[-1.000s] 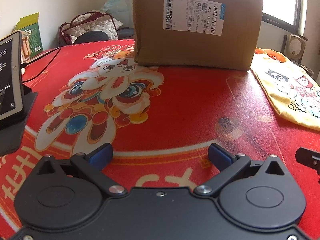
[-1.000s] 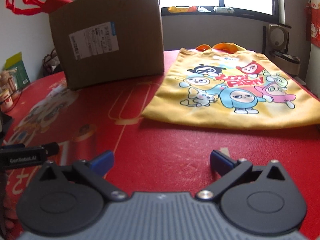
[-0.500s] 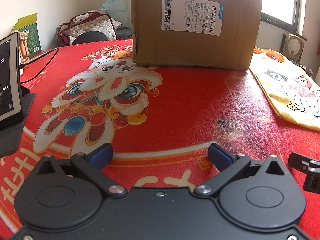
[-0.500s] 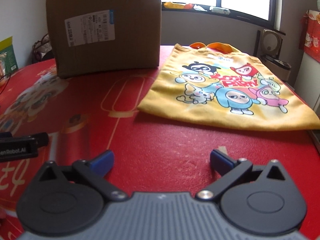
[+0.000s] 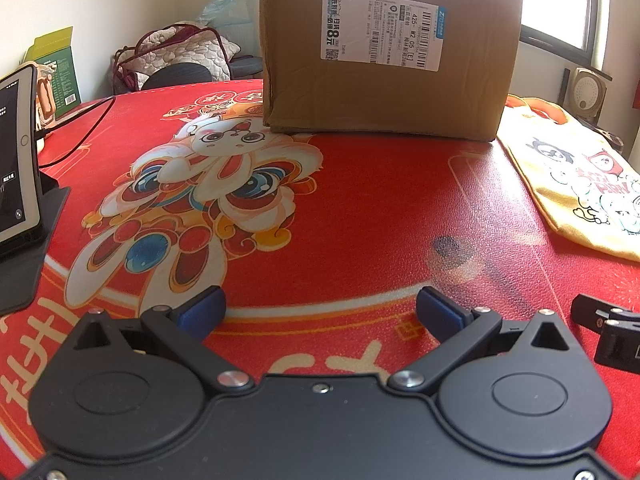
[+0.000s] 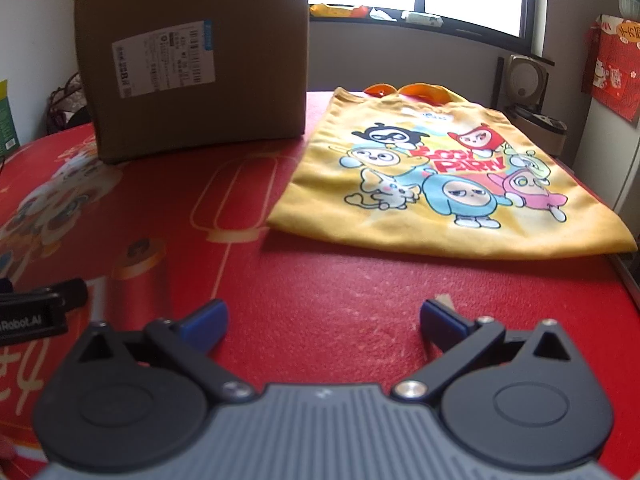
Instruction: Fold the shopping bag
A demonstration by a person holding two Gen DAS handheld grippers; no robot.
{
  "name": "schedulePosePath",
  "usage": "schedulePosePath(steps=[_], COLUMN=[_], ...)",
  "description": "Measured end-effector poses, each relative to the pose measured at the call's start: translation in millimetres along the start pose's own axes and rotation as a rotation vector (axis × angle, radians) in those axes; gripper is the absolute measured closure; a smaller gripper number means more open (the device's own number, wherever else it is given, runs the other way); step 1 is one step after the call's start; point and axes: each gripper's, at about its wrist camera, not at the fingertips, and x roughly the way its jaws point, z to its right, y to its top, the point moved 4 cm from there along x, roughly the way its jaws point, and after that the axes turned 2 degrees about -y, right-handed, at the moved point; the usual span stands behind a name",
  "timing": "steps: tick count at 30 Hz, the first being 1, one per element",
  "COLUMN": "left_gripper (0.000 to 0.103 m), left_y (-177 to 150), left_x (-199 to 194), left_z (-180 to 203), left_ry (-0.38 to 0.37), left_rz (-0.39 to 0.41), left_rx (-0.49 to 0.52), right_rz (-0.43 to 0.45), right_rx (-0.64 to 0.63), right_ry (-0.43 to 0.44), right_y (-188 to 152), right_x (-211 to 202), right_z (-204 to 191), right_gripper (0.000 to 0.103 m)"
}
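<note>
My yellow fabric shopping bag (image 6: 436, 184), printed with cartoon characters and the red word "PARTY", lies flat on the red table (image 6: 340, 292) ahead of my right gripper (image 6: 323, 318), whose blue fingers (image 6: 204, 322) stand wide apart and hold nothing. My left gripper (image 5: 320, 312) is likewise spread and empty over the lion-dance print. Just left of the bag stands a brown cardboard box (image 5: 388, 48) with a white barcode label showing "8" and "425- M2 05"; a tablet on a dark stand (image 5: 18, 156) sits at my far left.
</note>
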Motion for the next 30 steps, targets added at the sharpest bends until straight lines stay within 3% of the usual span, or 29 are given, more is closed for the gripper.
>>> schedulePosePath(steps=[30], left_gripper=[0.000], left_y=[-0.1], left_x=[-0.5], left_z=[0.2], left_ry=[0.000], left_rz=[0.000], left_rx=[-0.001], right_rz=[-0.001], right_rx=[0.004], right_ry=[-0.006], right_y=[0.3], right_x=[-0.6], right_z=[-6.6], right_gripper=[0.001])
